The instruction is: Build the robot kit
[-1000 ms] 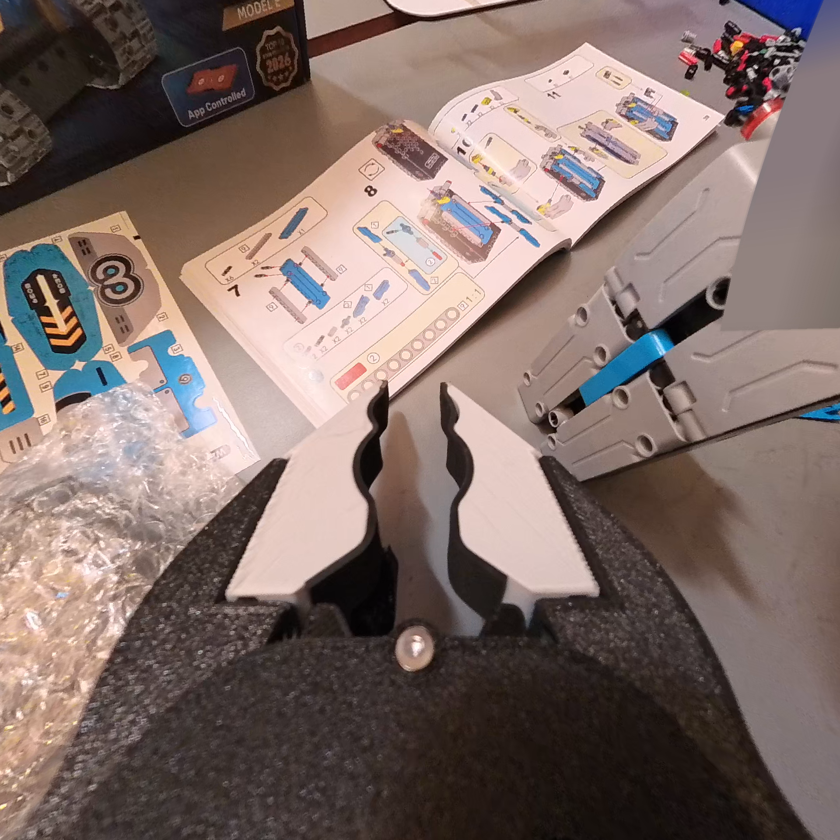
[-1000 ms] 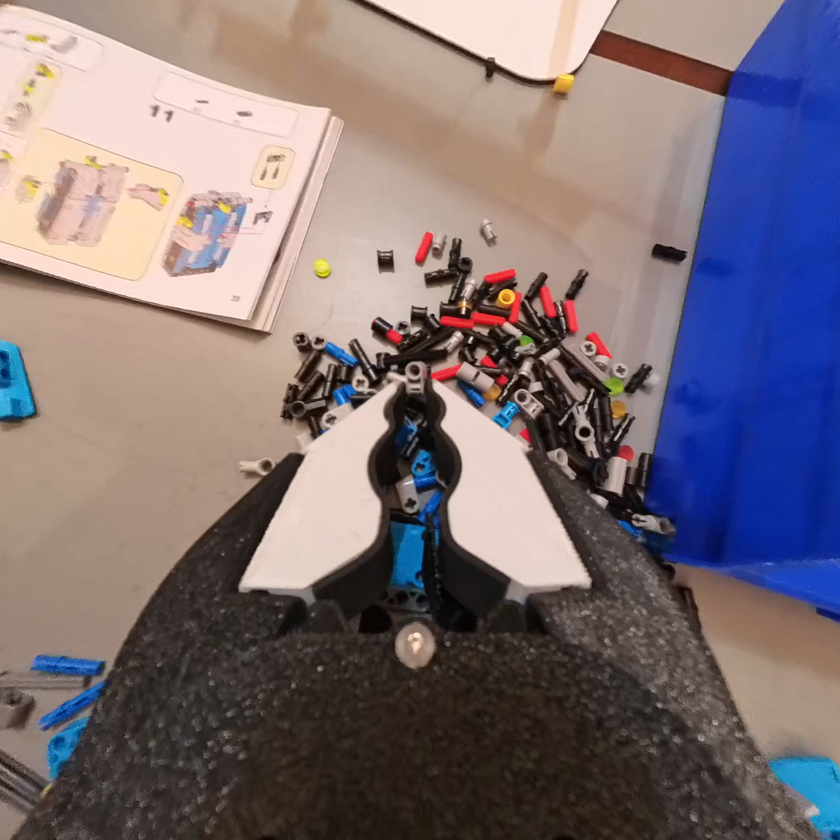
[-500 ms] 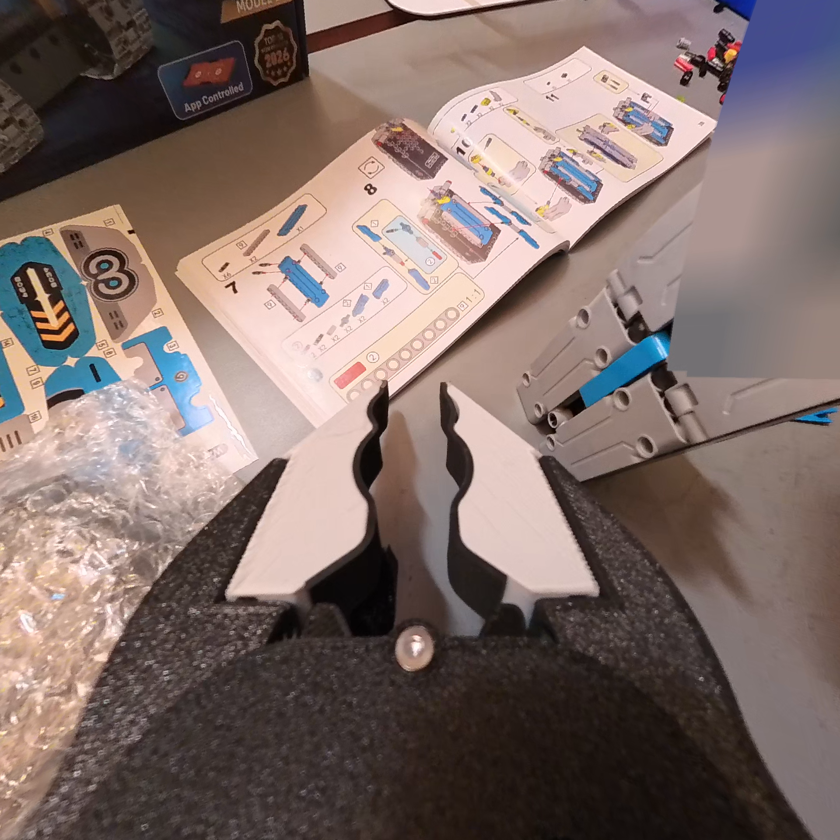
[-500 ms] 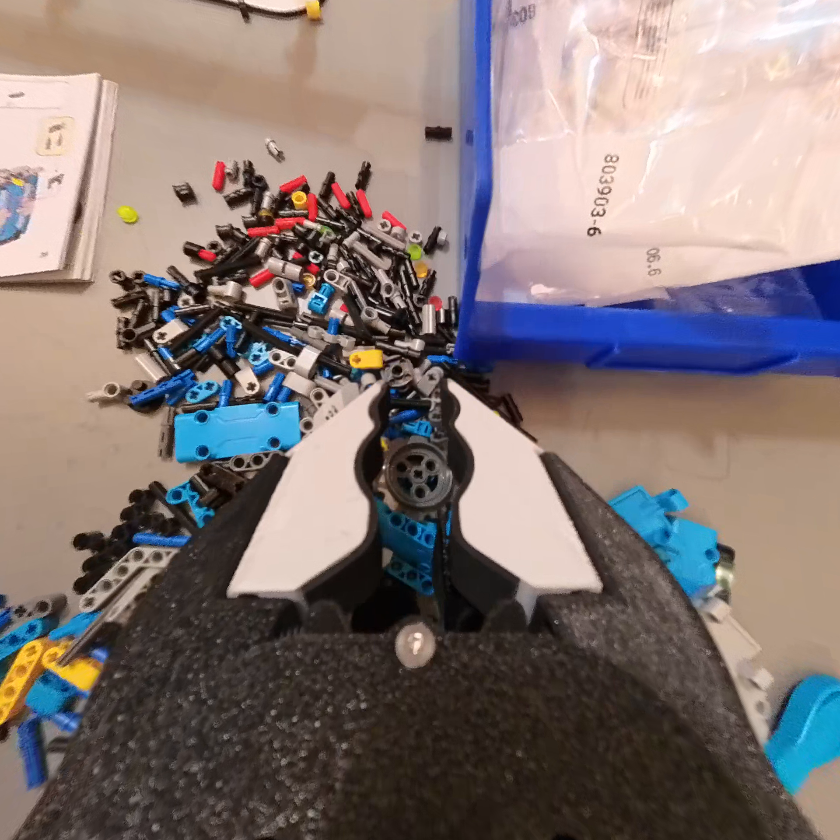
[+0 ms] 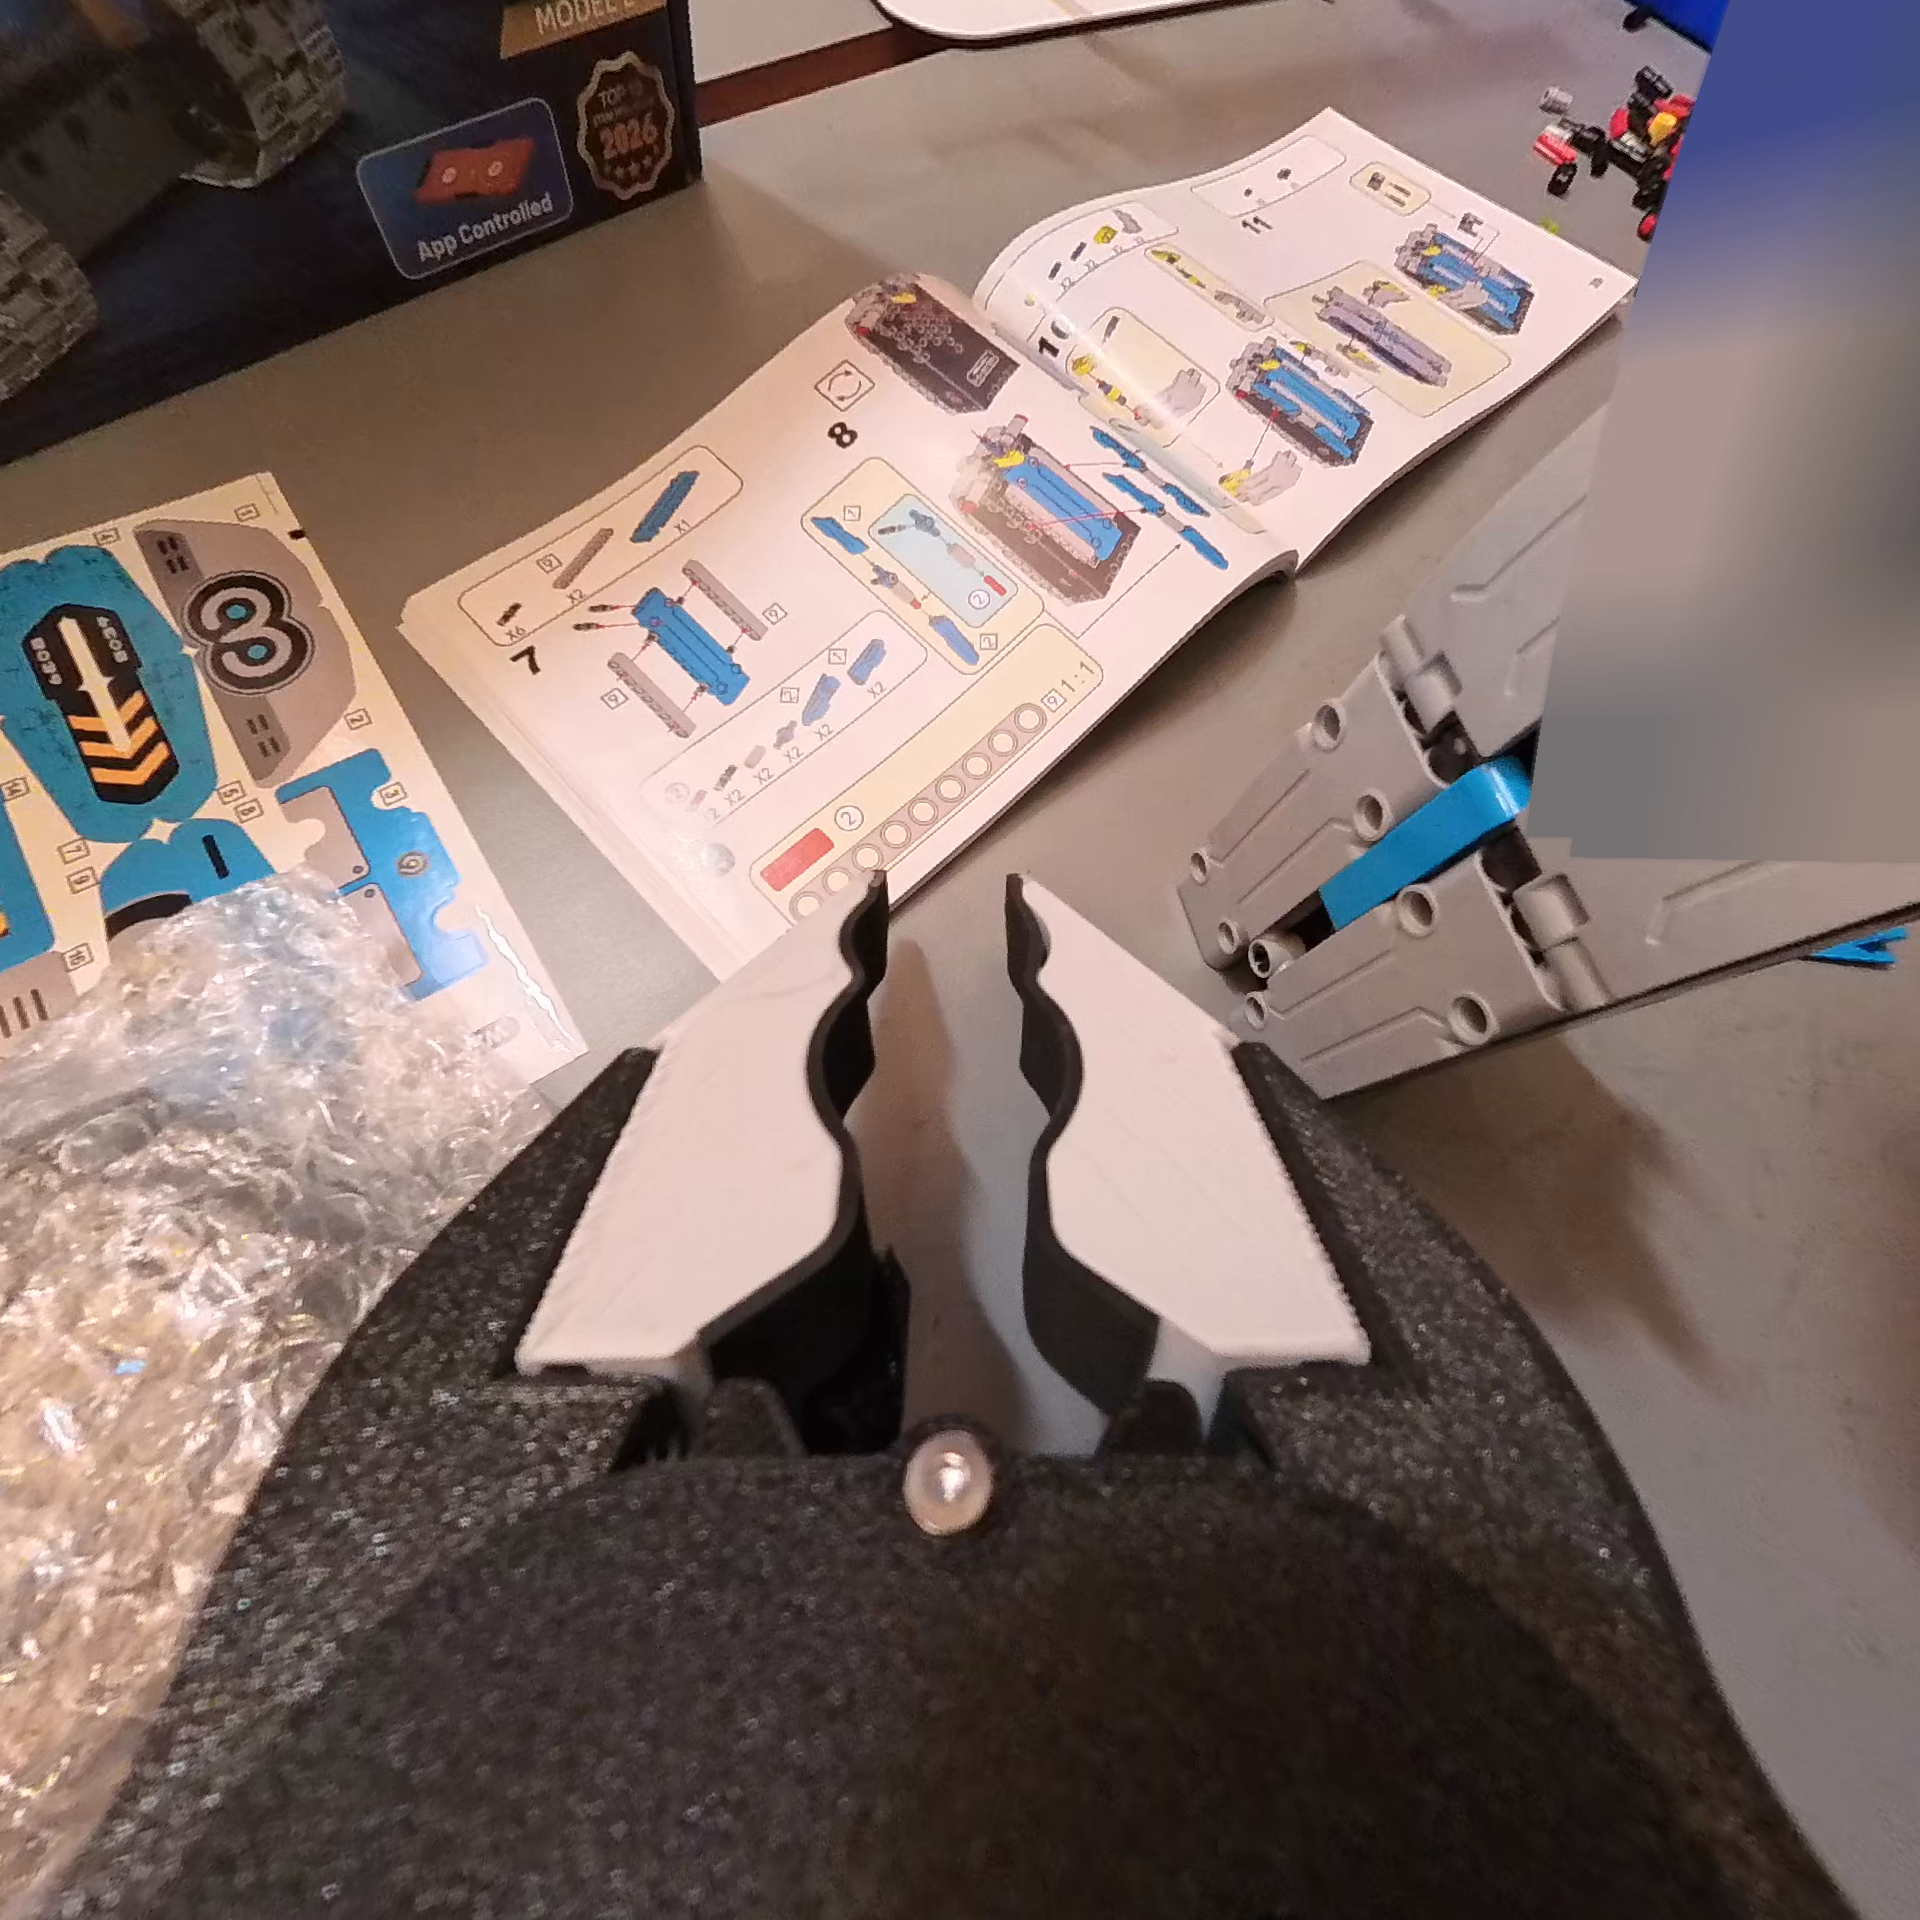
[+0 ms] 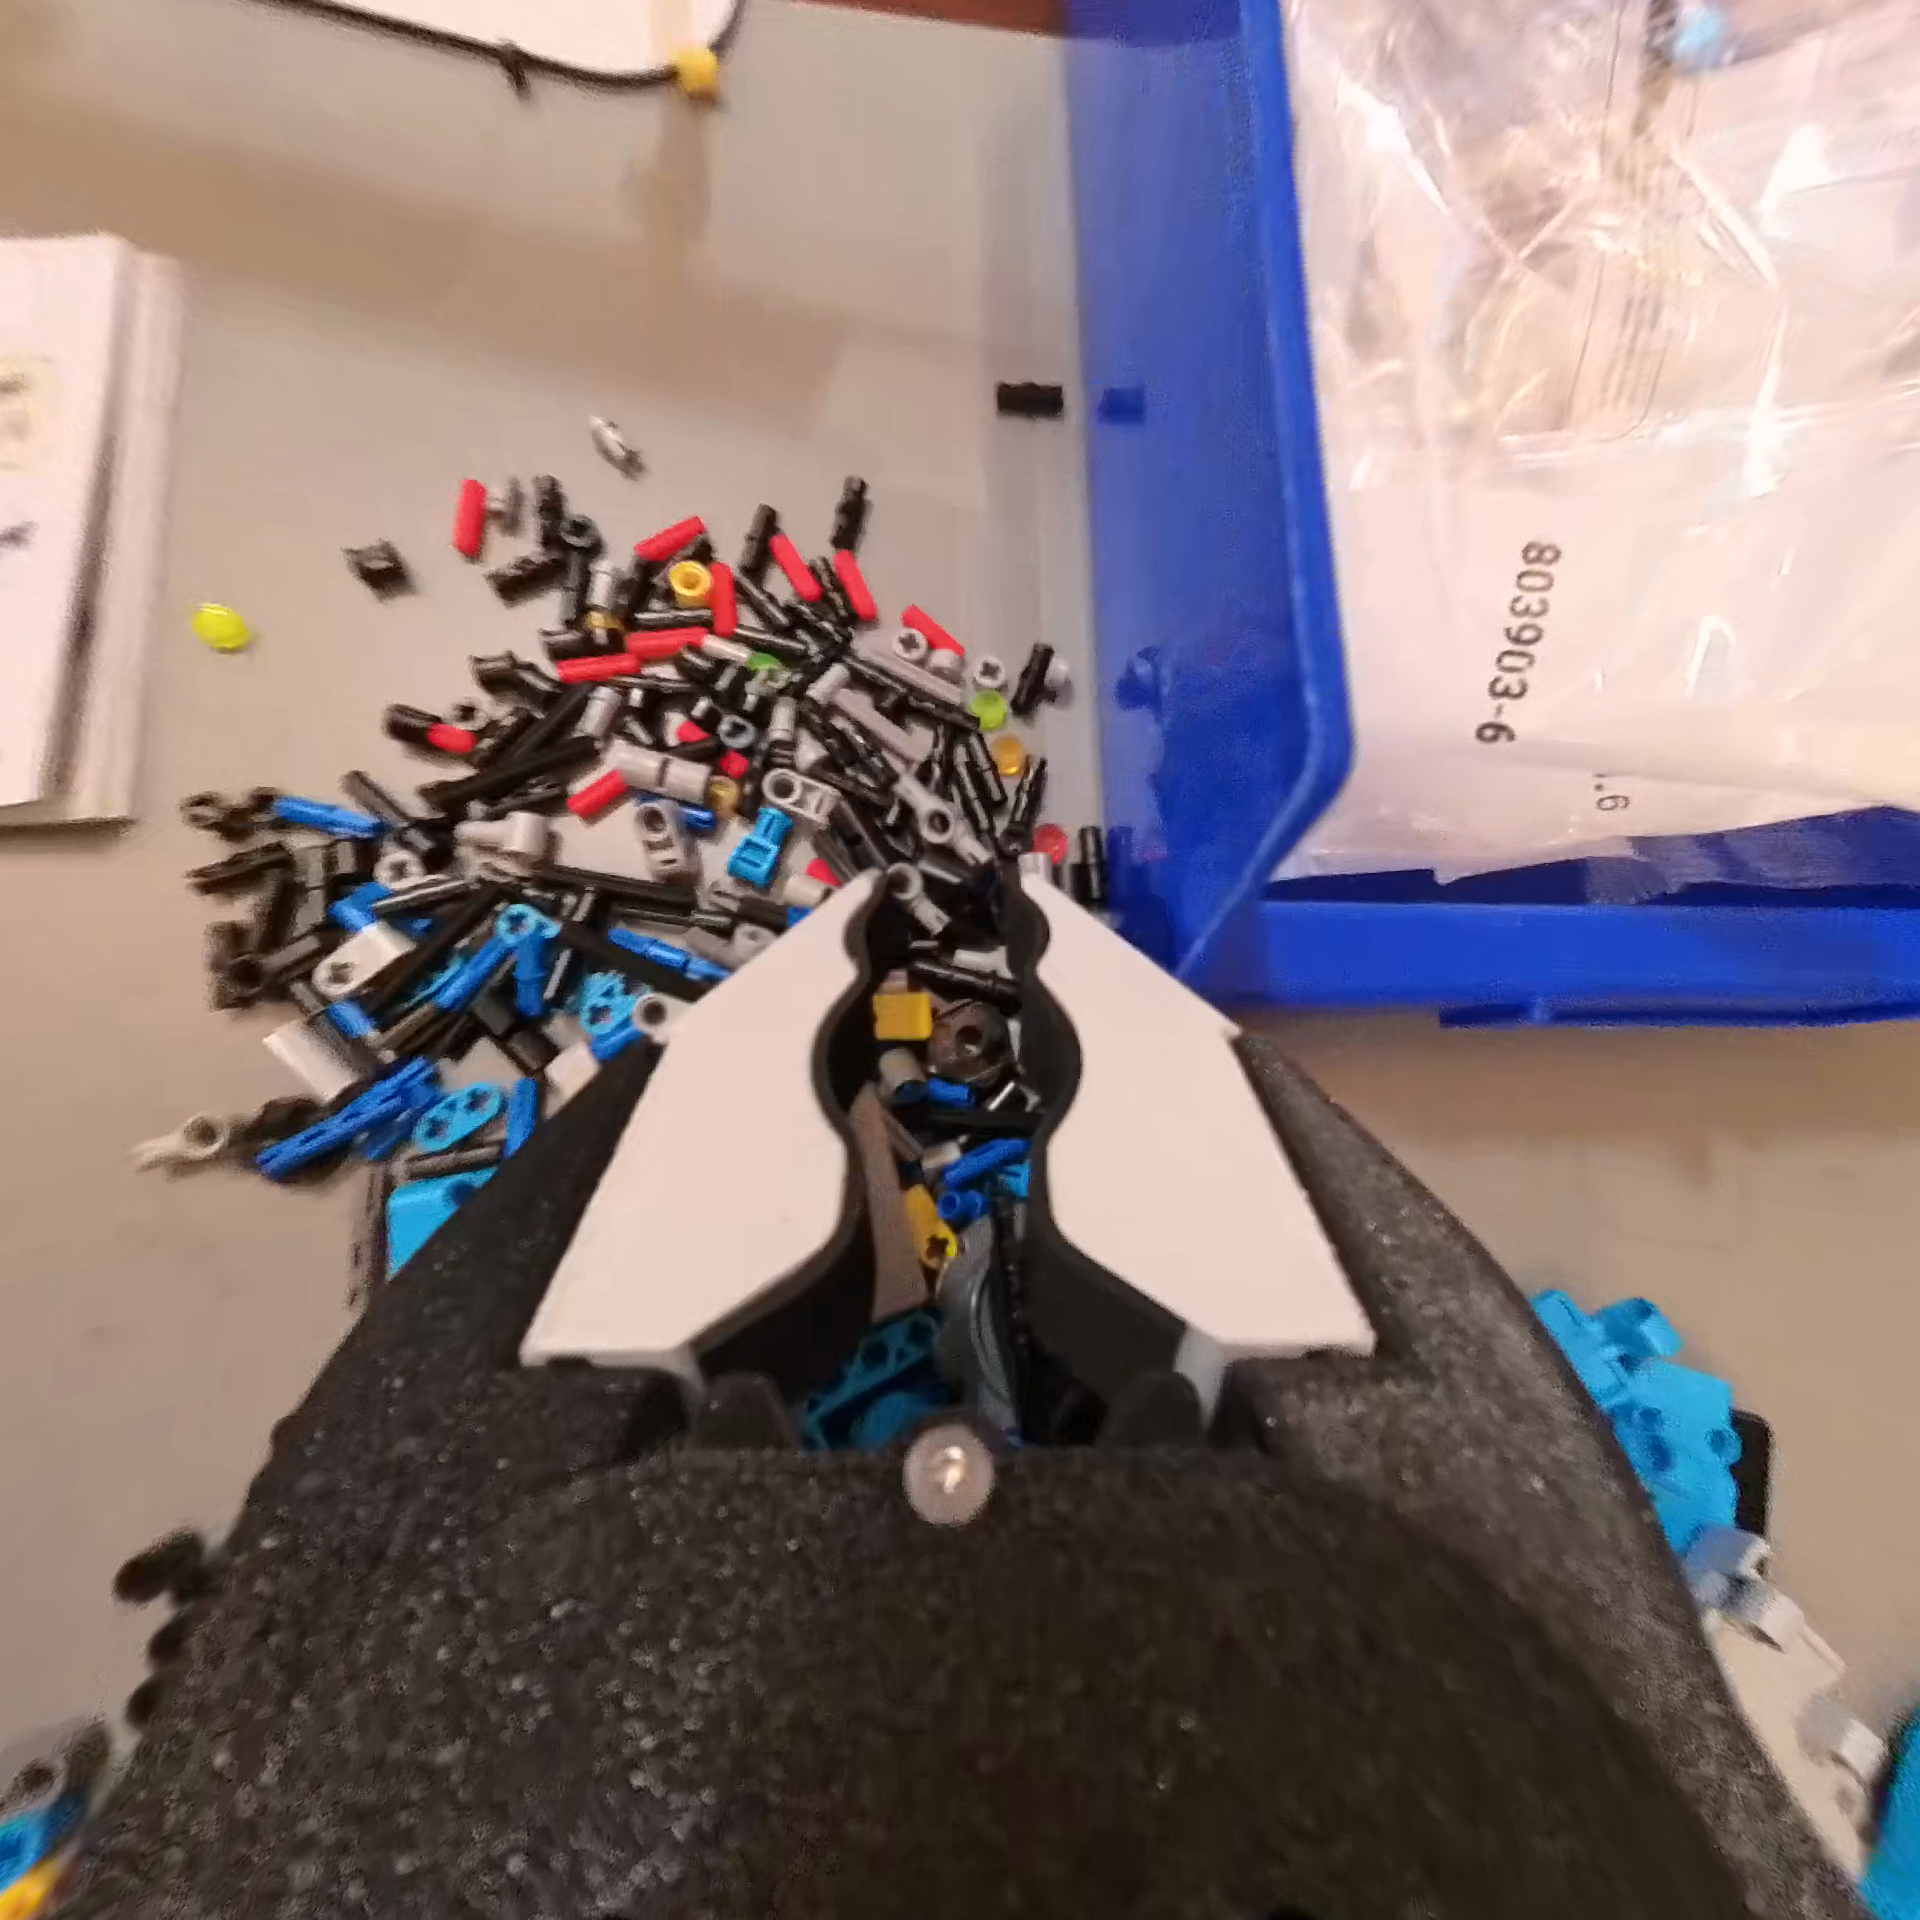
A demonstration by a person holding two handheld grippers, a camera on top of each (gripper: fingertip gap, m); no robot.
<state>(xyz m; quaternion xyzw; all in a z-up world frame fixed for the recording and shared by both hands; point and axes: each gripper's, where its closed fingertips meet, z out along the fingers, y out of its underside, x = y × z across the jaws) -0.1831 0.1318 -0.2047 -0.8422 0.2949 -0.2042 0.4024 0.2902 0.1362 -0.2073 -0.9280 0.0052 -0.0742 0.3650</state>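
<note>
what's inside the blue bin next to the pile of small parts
The blue bin holds crumpled clear plastic bags that fill the visible part. What lies in or under them cannot be made out through the plastic.

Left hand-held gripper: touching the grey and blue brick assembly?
Apart. The left wrist view shows bare table between the left hand-held gripper and the grey and blue brick assembly.

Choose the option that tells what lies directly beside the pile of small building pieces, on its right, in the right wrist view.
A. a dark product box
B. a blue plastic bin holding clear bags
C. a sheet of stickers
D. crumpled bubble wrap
B: the blue bin, with clear plastic bags inside, stands right against the pile of small pieces.
</note>
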